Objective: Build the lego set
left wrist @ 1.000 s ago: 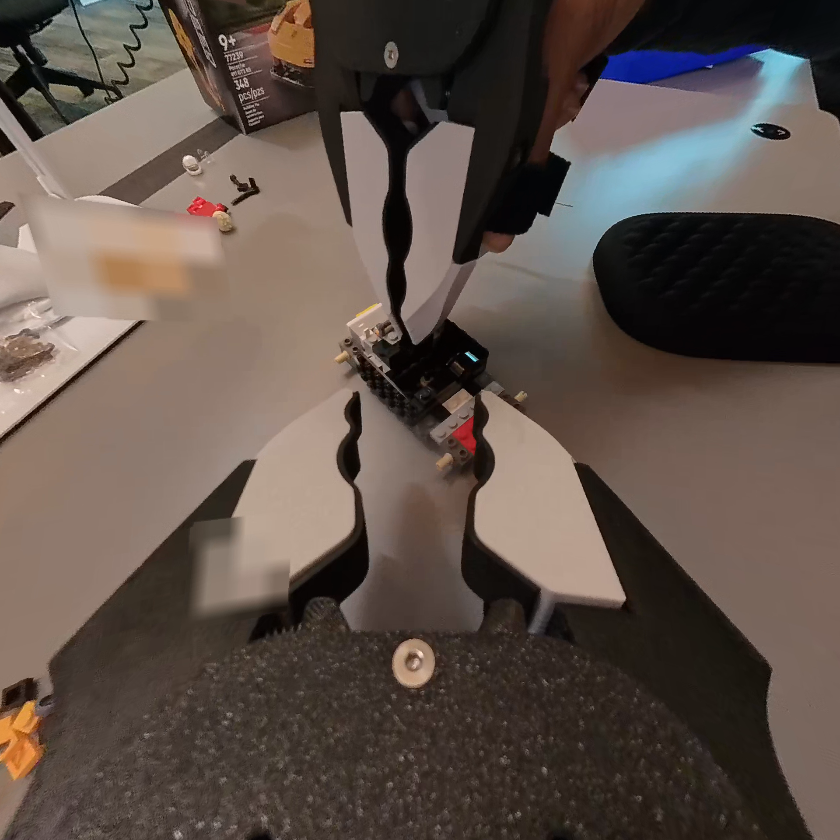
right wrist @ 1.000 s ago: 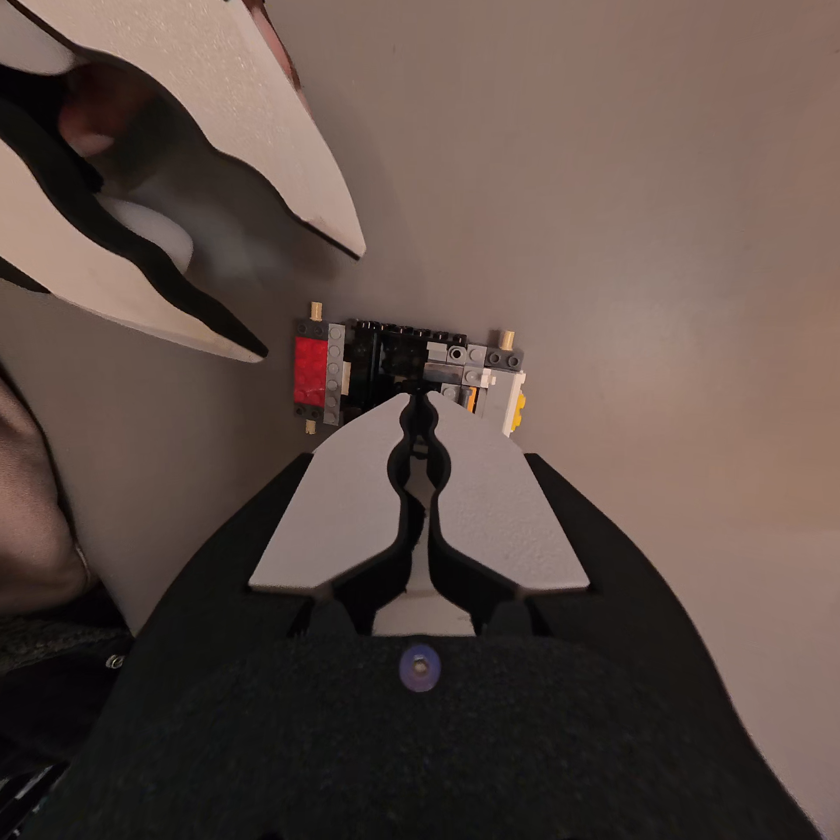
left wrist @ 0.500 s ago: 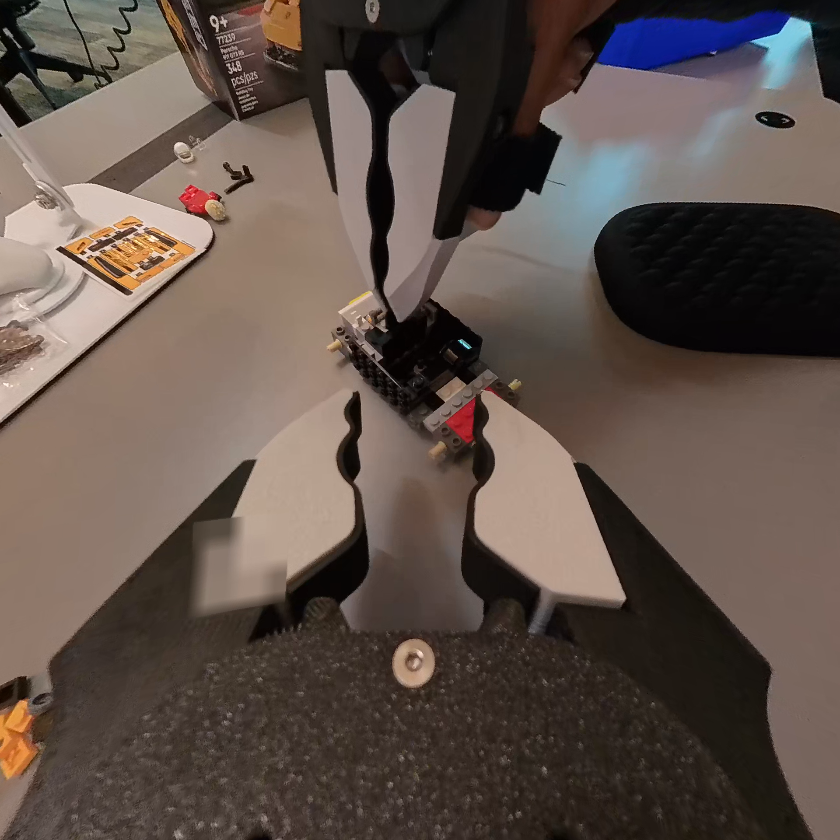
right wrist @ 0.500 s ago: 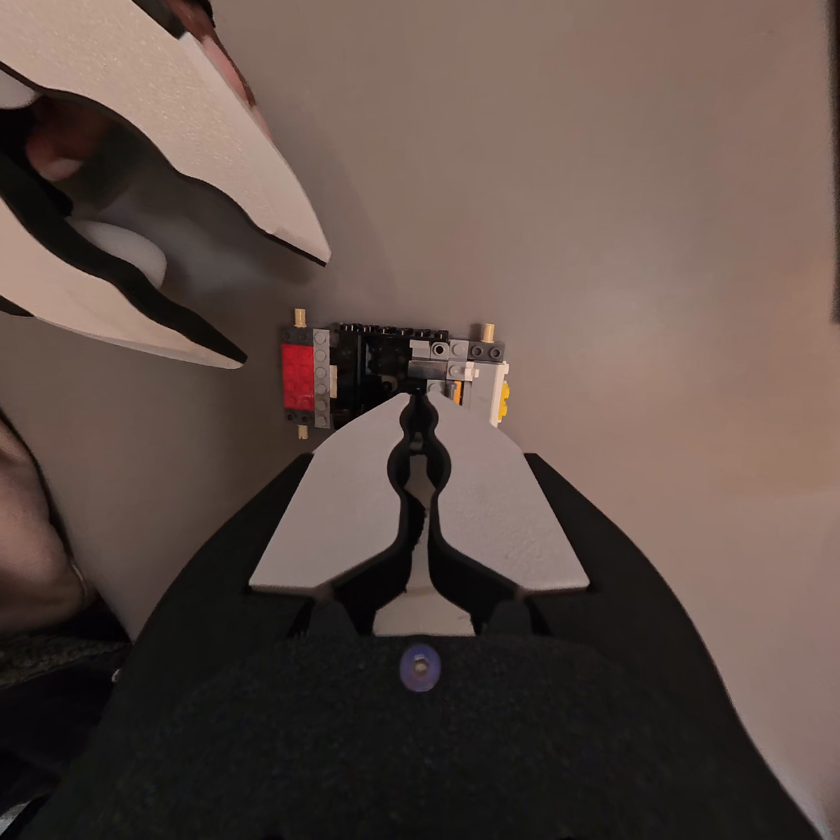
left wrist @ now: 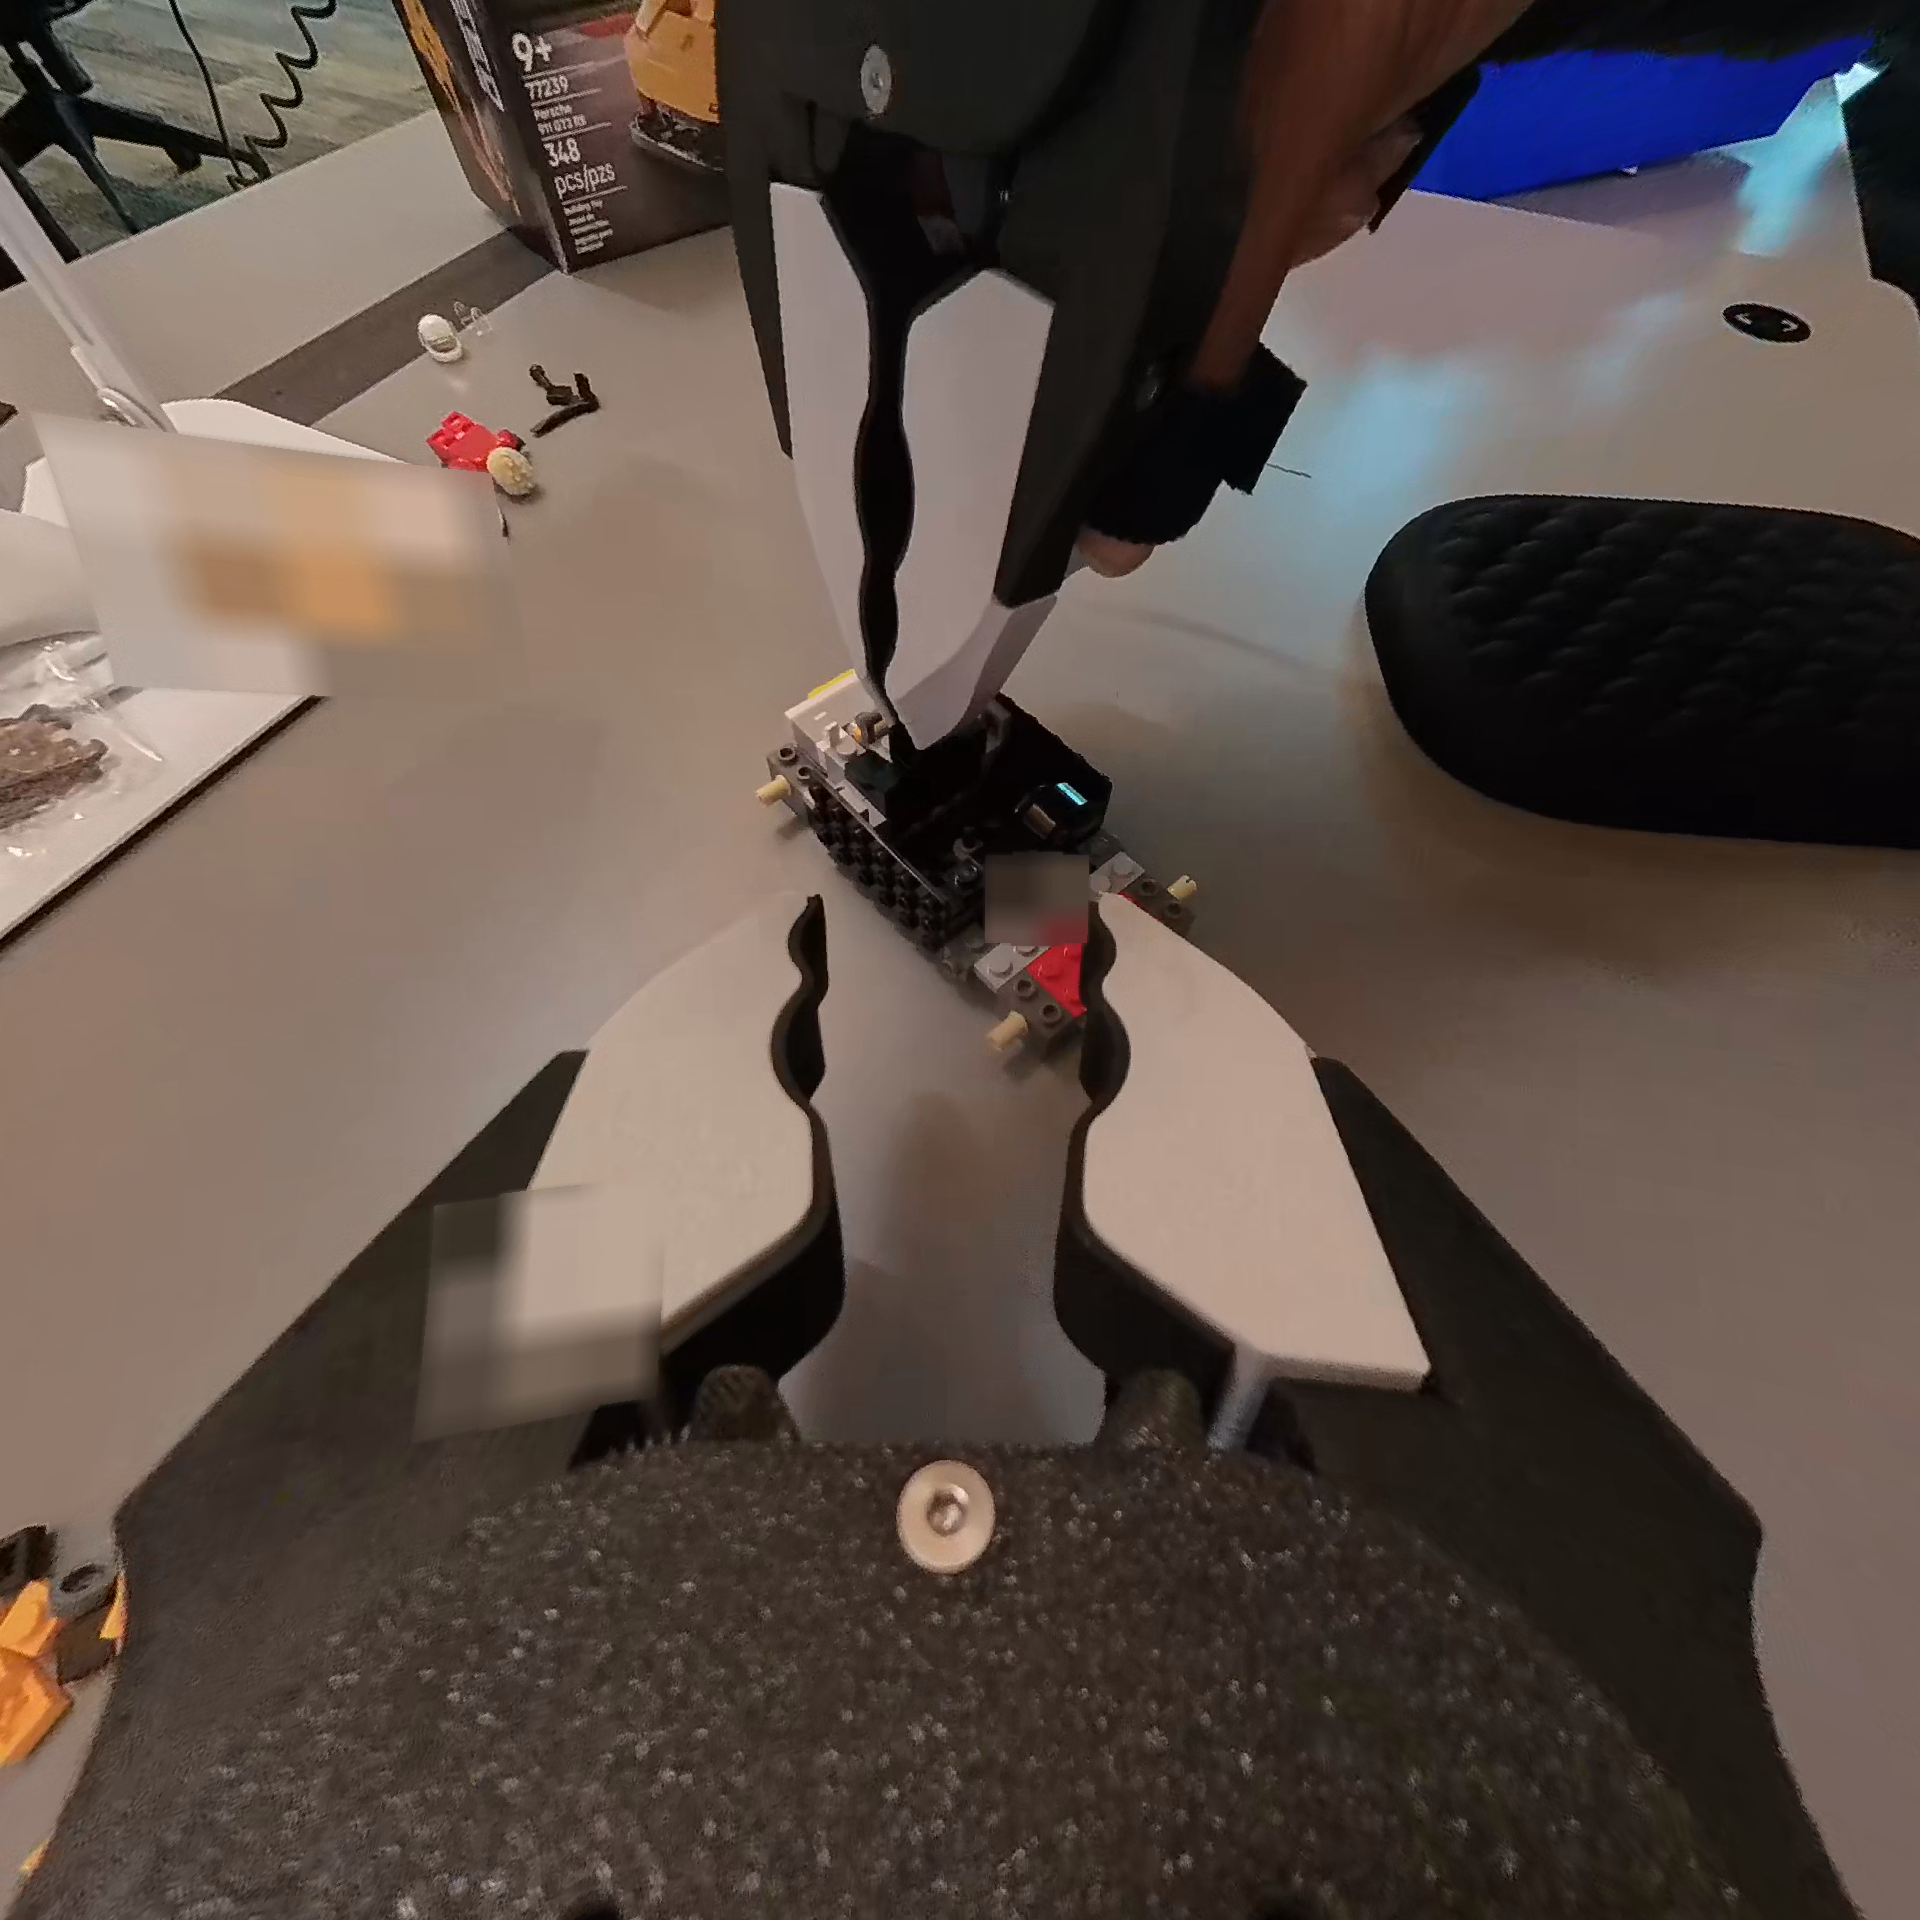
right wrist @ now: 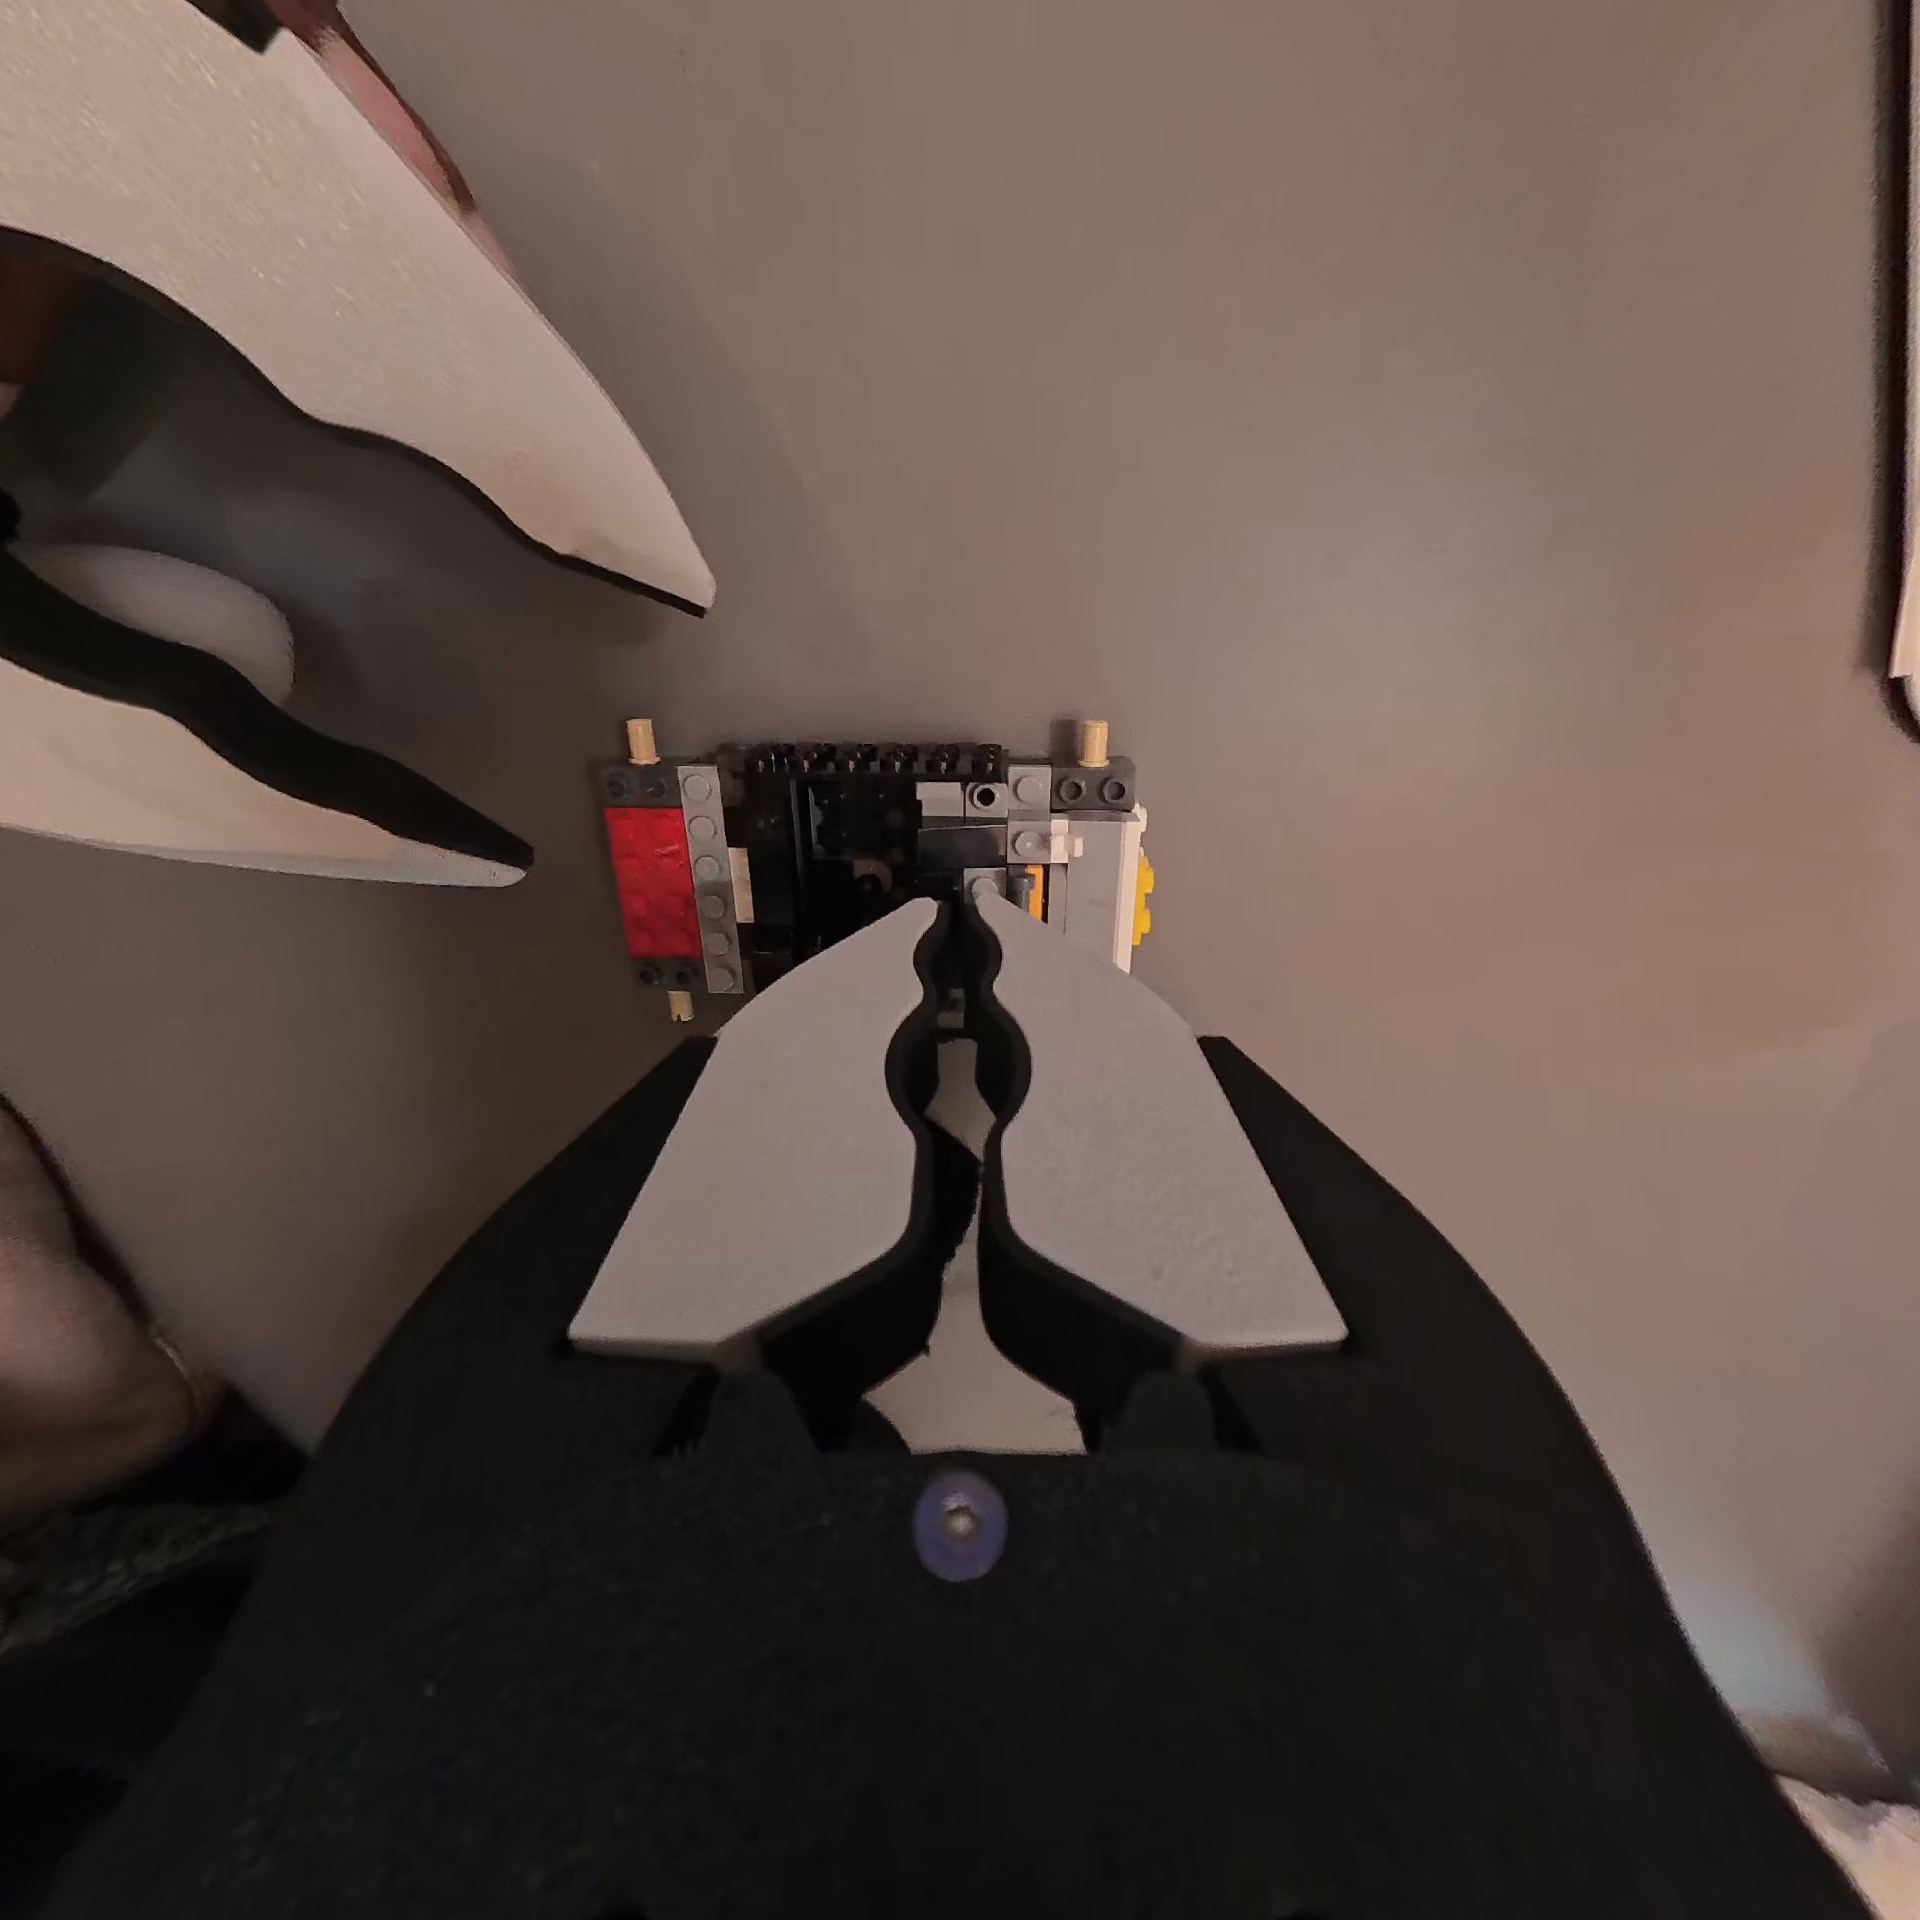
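A part-built lego car chassis [left wrist: 914, 831], black with grey ends and a red plate, lies on the grey table [left wrist: 520, 935]. My right gripper [left wrist: 891, 717] comes down from above. It is shut, with its tips pressed onto the black middle of the chassis [right wrist: 862, 821]; in its own view the right gripper [right wrist: 956, 904] shows only a thin dark slit between its fingers. My left gripper [left wrist: 956, 914] is open and empty, low over the table at the red end. In the right wrist view the left gripper [right wrist: 613, 732] sits just left of the red plate.
A lego box [left wrist: 561, 125] stands at the back. Loose pieces lie behind the model: a red one [left wrist: 468, 442], a white one [left wrist: 442, 338], black ones [left wrist: 561, 395]. A white board with a parts bag [left wrist: 62, 748] is left. A black cushion [left wrist: 1662, 665] is right. Orange pieces [left wrist: 31, 1652] lie lower left. Spacing between my two grippers at the tips: around 6 cm.
The right gripper stays shut with its tips on the chassis. The left gripper stays open and has drifted slightly away from the red end.
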{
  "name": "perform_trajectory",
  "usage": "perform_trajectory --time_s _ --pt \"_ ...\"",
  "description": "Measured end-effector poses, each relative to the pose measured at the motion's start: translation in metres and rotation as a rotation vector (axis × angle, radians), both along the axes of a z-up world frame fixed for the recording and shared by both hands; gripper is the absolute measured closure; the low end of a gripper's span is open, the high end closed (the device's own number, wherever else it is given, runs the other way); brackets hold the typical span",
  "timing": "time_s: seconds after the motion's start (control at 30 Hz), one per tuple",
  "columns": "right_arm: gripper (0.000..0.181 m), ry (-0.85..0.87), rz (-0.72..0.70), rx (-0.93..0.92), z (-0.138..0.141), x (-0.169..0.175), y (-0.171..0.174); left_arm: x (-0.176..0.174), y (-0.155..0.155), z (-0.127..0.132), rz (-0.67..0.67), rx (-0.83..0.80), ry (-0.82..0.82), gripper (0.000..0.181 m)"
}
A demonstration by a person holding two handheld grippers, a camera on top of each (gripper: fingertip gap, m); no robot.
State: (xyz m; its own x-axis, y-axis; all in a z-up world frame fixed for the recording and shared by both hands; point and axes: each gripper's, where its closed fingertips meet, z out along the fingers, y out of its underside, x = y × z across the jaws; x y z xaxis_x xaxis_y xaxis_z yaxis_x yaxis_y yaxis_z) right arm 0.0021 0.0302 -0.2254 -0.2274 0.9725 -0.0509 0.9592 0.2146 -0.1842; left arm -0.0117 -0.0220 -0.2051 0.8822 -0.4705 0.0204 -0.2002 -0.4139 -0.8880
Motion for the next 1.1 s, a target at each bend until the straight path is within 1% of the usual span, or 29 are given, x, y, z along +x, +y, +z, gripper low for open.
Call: perform_trajectory --time_s 0.3,0.57,0.97,1.1 --pt "0.181 -0.025 0.020 0.073 -0.0016 0.0006 -0.0005 0.0006 -0.0004 -0.0007 -0.001 0.004 0.014 0.135" --pt "0.181 -0.050 0.039 0.091 -0.0025 0.0009 -0.0009 0.0011 -0.0004 -0.0016 -0.003 0.000 0.017 0.135" --pt "0.181 -0.093 0.030 0.064 -0.0031 0.0012 -0.0013 0.0019 -0.0004 -0.0019 -0.007 0.001 0.020 0.135" --pt "0.181 -0.077 0.023 0.063 -0.0031 0.0009 -0.0013 0.0023 -0.0006 -0.0020 -0.010 0.003 0.026 0.135"
